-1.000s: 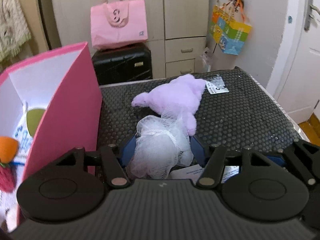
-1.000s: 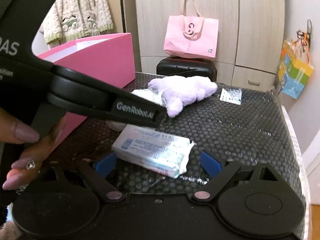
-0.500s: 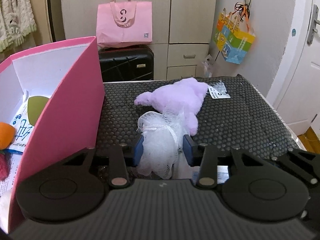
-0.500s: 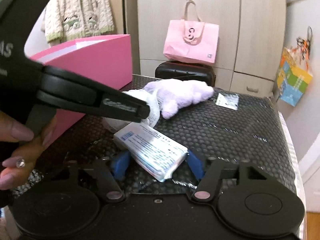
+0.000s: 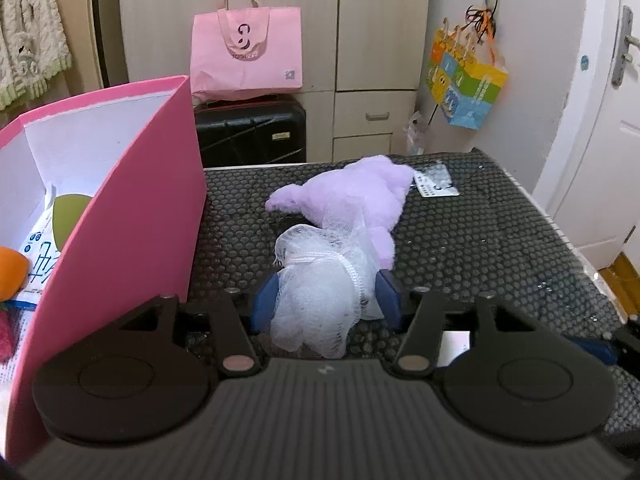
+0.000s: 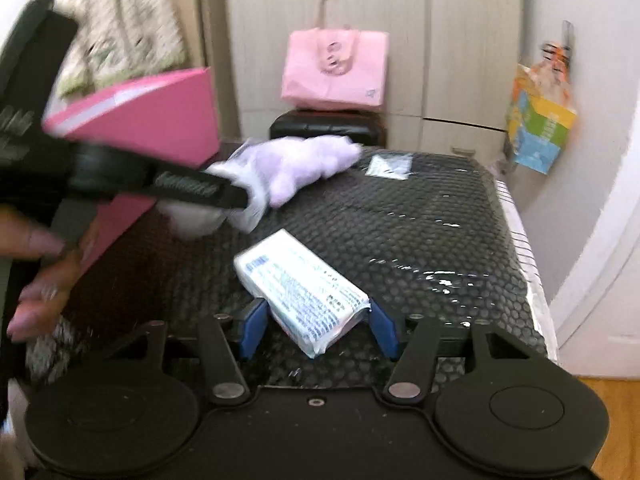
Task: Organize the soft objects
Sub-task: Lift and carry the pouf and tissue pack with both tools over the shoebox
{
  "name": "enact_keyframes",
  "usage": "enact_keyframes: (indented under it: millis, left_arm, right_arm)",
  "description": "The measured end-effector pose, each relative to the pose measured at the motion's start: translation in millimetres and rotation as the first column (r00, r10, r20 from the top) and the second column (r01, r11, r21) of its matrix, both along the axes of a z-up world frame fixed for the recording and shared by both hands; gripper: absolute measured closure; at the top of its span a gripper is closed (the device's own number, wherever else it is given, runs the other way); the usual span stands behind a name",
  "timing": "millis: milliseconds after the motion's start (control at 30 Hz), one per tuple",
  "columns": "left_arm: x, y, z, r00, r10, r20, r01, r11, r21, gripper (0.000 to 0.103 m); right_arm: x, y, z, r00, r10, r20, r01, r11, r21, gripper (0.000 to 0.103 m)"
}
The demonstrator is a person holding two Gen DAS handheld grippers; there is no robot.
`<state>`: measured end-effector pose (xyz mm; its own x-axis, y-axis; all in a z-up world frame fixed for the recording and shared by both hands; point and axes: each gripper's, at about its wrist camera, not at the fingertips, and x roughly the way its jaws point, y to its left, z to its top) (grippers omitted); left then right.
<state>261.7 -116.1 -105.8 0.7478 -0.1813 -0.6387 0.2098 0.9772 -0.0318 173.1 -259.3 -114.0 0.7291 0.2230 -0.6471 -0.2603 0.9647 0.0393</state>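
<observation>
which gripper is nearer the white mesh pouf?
Left. The left gripper has the white mesh pouf between its fingers, which have just been opening. The right gripper sits off to the pouf's right, around the tissue pack.

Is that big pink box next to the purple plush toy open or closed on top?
Open. The pink box has no lid; its white inside shows, with an orange thing lying in it.

On the black dotted mat: one purple plush toy, one white mesh sponge, one tissue pack and one small card. One pink box stands alongside. Behind: one pink bag, one black suitcase, one multicoloured bag.
</observation>
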Motion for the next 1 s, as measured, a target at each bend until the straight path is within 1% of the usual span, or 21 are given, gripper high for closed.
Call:
enact_keyframes:
  millis: [33,100,167,233,267,300,333,367,400,433,467,567,700,867,1000]
  left_arm:
    - [0.9,0.1,0.1,1.0,0.003,0.0,-0.003,1.0,-0.001,0.048]
    - [0.6,-1.2,-0.5,1.0,-0.001,-0.004,0.001,1.0,0.006,0.044]
    - [0.1,-5.0,-2.4,1.0,-0.01,-0.006,0.01,0.999,0.038,0.038]
    - [-0.5,-8.9,-4.6,1.0,-0.015,-0.002,0.015,0.998,0.069,0.037]
    - [-1.2,-10.1,-5.4,1.0,-0.014,0.003,0.014,0.997,0.077,0.037]
    - [-2.0,-10.1,-6.7,1.0,-0.017,0.006,0.017,0.998,0.068,0.038]
    - [-2.1,-9.6,-8.4,1.0,-0.023,-0.001,0.023,0.998,0.05,0.043]
    - [-1.8,-9.2,-10.6,0.999,-0.029,-0.017,0.03,0.999,0.035,0.049]
    - [-1.9,-8.7,-12.4,0.999,-0.033,-0.032,0.034,0.999,0.025,0.062]
    - [-3.4,-9.3,-12.9,0.999,-0.032,-0.029,0.033,0.999,0.028,0.069]
    - [-5.7,-9.0,-12.4,0.999,-0.031,-0.017,0.031,0.999,0.027,0.073]
    - [-10.4,-8.0,-10.2,0.999,-0.052,-0.007,0.052,0.999,-0.003,0.077]
    - [-19.2,-8.0,-9.1,0.997,-0.073,0.007,0.073,0.997,-0.035,0.078]
    - [-35.1,-1.9,-2.5,0.994,-0.104,0.017,0.105,0.991,-0.08,0.078]
    - [-44.6,-0.3,4.6,0.992,-0.118,0.037,0.12,0.989,-0.082,0.078]
  right_arm:
    - [-0.2,3.3,0.6,1.0,0.029,-0.005,-0.029,0.999,-0.017,0.039]
    - [0.0,6.8,2.9,0.997,0.079,-0.002,-0.079,0.996,-0.032,0.031]
    - [1.9,8.8,4.3,0.995,0.099,0.014,-0.098,0.994,-0.052,0.019]
    - [7.9,11.3,3.5,0.993,0.109,0.042,-0.104,0.99,-0.1,0.014]
    - [10.8,12.3,2.9,0.992,0.111,0.053,-0.104,0.987,-0.124,0.014]
    - [14.2,13.3,2.2,0.992,0.115,0.06,-0.106,0.984,-0.143,0.014]
    - [16.6,14.1,1.3,0.99,0.127,0.064,-0.117,0.982,-0.149,0.015]
    - [17.8,14.4,0.6,0.987,0.144,0.07,-0.133,0.981,-0.142,0.017]
    - [19.8,15.1,0.4,0.984,0.166,0.069,-0.156,0.98,-0.127,0.023]
    - [19.9,15.2,-0.3,0.981,0.182,0.063,-0.174,0.978,-0.111,0.041]
    - [20.0,14.6,-0.5,0.98,0.192,0.053,-0.187,0.978,-0.088,0.046]
    - [13.6,13.2,-0.8,0.98,0.191,0.057,-0.188,0.981,-0.055,0.057]
    - [7.2,9.9,-2.7,0.986,0.158,0.059,-0.157,0.987,-0.031,0.057]
    - [-1.0,4.9,0.5,0.992,0.118,0.042,-0.118,0.993,-0.001,0.058]
    - [-5.1,-2.6,3.2,0.996,0.077,0.041,-0.078,0.997,0.028,0.058]
